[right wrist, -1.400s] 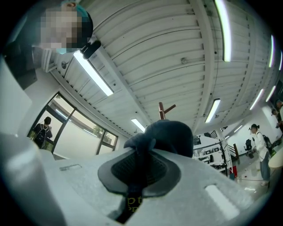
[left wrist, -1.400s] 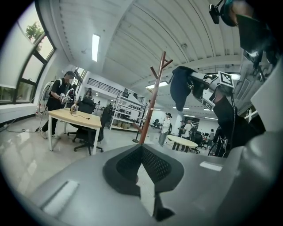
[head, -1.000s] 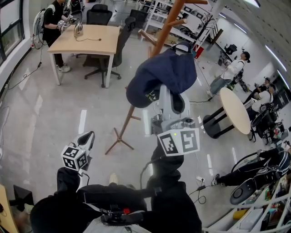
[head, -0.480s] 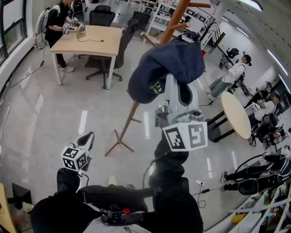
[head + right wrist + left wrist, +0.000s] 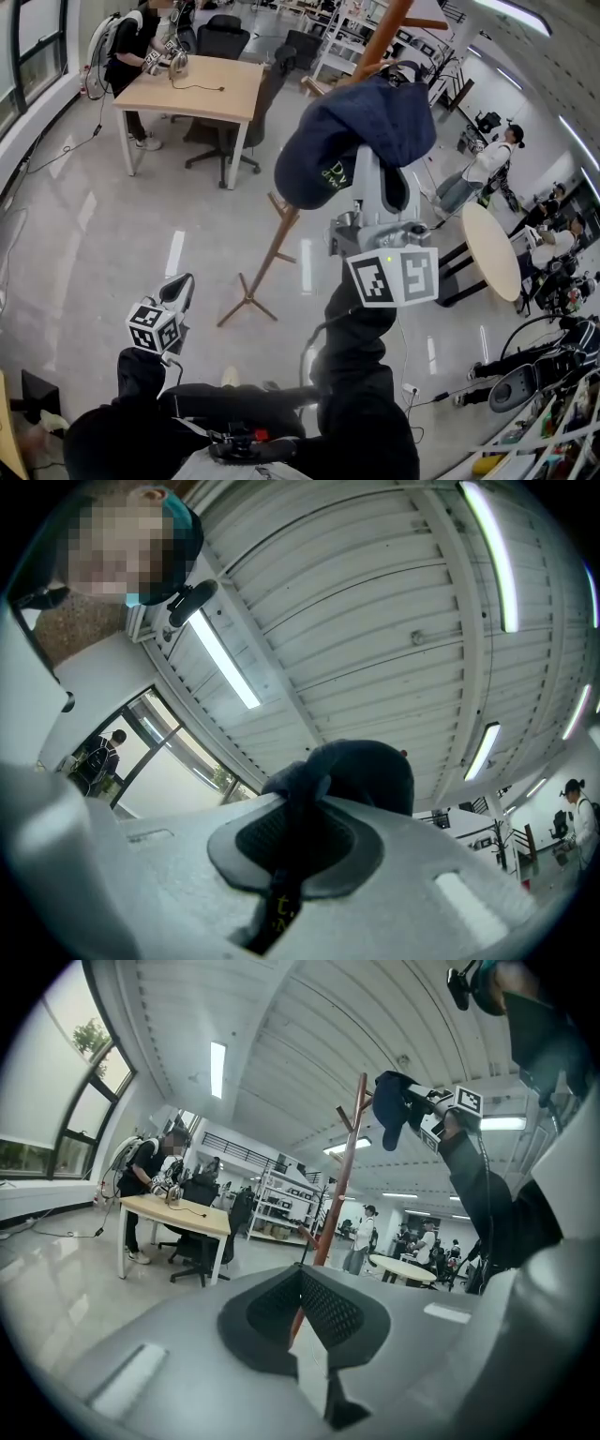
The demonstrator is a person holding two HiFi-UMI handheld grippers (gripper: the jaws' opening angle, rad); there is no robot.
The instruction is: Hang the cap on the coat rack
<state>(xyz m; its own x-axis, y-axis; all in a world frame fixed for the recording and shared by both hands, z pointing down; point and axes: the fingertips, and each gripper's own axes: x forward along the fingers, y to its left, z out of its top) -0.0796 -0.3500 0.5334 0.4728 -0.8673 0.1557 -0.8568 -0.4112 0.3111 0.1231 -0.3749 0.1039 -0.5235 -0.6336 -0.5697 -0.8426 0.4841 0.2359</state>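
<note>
A navy cap [image 5: 361, 136] is raised high in front of me, close against the upper part of the wooden coat rack [image 5: 281, 234]. My right gripper [image 5: 377, 176] is shut on the cap's fabric from below. In the right gripper view the cap [image 5: 366, 771] bulges beyond the jaws, and a strip of it runs down between the pads [image 5: 258, 841]. Whether the cap touches a peg is hidden by the cap itself. My left gripper [image 5: 176, 289] hangs low at my left, shut and holding nothing. The left gripper view shows the rack [image 5: 347, 1176] and the cap [image 5: 389, 1105] beside its top.
A wooden desk [image 5: 187, 80] with office chairs [image 5: 225, 42] and a person [image 5: 131, 47] stands at the far left. A round table [image 5: 492, 248] and seated people [image 5: 553, 197] are at the right. Shelving [image 5: 342, 42] lines the back. The rack's feet [image 5: 246, 302] spread over the floor.
My right gripper has lifted the cap higher, up along the rack towards its upper pegs. The left gripper has stayed where it was.
</note>
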